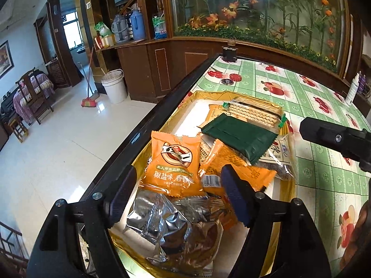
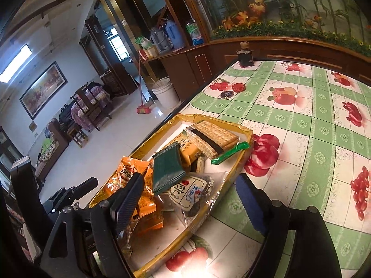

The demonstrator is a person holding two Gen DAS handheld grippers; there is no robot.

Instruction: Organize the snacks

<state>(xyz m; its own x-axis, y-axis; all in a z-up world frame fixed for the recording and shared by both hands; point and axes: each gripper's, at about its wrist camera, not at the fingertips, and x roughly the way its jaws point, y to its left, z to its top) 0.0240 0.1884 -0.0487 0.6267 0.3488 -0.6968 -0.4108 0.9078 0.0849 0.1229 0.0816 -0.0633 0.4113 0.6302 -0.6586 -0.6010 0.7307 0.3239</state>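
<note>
We see a gold-rimmed tray (image 1: 291, 185) sitting at the edge of a table (image 1: 324, 185) covered with a green-checked, fruit-printed cloth, and the snacks are all piled inside it. Our left gripper (image 1: 179, 197) hangs over the near end of the tray with its fingers spread wide and nothing pinched between them; below the gap lie an orange snack packet (image 1: 174, 164) and a crumpled silver wrapper (image 1: 160, 227). Further along the tray a dark green packet (image 1: 243, 139) lies across other packs, and behind it a clear pack of crackers (image 1: 252, 112) rests at the far end.

Our right gripper (image 2: 190, 205) is also spread open and holds nothing — its left finger (image 2: 127, 201) hovers above the orange packets, while its right finger (image 2: 251, 206) sits over the cloth just outside the tray's rim. Between them lies a clear bag with a white label (image 2: 190, 192), touching the green packet.

Beyond the tray, a red disc (image 2: 238, 87) and a dark disc (image 2: 226, 94) lie on the cloth near the table edge — a small dark bottle (image 2: 244, 55) stands at the far corner.
</note>
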